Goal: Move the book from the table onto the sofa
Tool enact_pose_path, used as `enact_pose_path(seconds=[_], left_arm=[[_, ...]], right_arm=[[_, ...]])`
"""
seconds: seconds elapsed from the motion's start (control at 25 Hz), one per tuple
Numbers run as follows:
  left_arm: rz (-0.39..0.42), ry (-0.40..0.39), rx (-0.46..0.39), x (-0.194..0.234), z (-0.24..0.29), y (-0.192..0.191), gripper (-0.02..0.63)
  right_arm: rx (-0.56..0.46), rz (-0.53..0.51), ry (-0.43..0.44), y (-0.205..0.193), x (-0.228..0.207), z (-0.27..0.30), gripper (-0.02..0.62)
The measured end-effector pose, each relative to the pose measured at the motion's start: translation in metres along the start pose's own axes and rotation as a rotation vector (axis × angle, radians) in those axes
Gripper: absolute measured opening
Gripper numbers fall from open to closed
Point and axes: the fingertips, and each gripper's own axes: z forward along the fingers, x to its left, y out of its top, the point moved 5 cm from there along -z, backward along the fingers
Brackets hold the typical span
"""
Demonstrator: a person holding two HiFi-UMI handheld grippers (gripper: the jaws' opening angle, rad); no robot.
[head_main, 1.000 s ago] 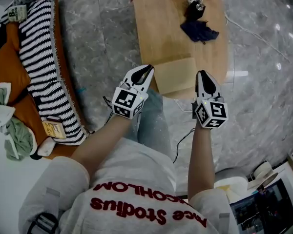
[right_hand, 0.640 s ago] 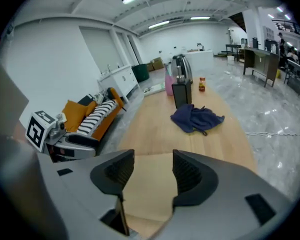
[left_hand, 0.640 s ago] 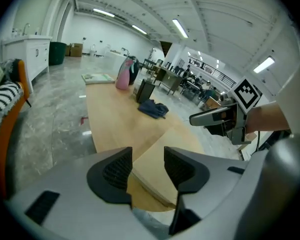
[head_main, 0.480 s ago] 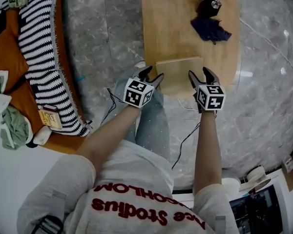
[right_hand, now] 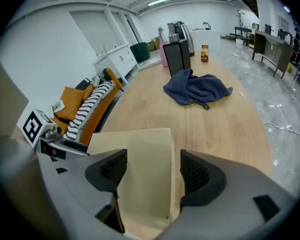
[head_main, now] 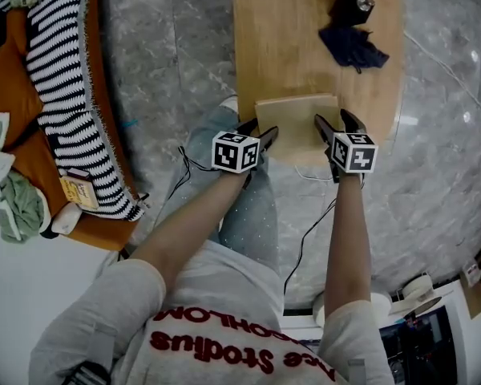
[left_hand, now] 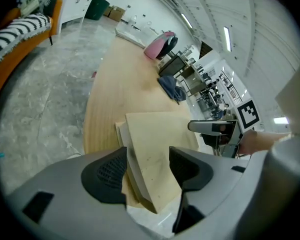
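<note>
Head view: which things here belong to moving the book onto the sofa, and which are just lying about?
Job in hand: book; table; sofa; left gripper and right gripper, whose jaws have just been opening and stand open with the book's near end between them, not pressing on it.
Lying about: blue cloth; striped blanket; green cloth.

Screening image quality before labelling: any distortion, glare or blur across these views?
Head view: sharp, glare spots on the marble floor at right. Left gripper view: strong fisheye, dark corners, book in focus. Right gripper view: same fisheye and dark corners, table crisp, ceiling lights bowed.
</note>
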Motion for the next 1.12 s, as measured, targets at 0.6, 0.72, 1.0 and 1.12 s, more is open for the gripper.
enact_pose_path(seconds=[0.6,0.72,1.0,1.12], left_arm=[[-0.002,0.027,0.016,0.001,0.01,-0.001,0.264],[0.04,0.059,0.017,0.001,0.003,0.002,0.264],[0.175,0.106,0.021,-0.001,-0.021,0.011,0.264],[0.212,0.11,-0.005,-0.008,-0.036,0.022,0.264]], right_arm=[[0.014,0.006,0.101,-0.014,0.003,0.01,0.322],[-0.023,0.017,0.08,-0.017,0.012,0.005,0.321],[-0.104,0.027,0.051,-0.019,0.036,-0.013,0.309],[-0.146,0.019,0.031,-0.01,0.045,-0.028,0.296]])
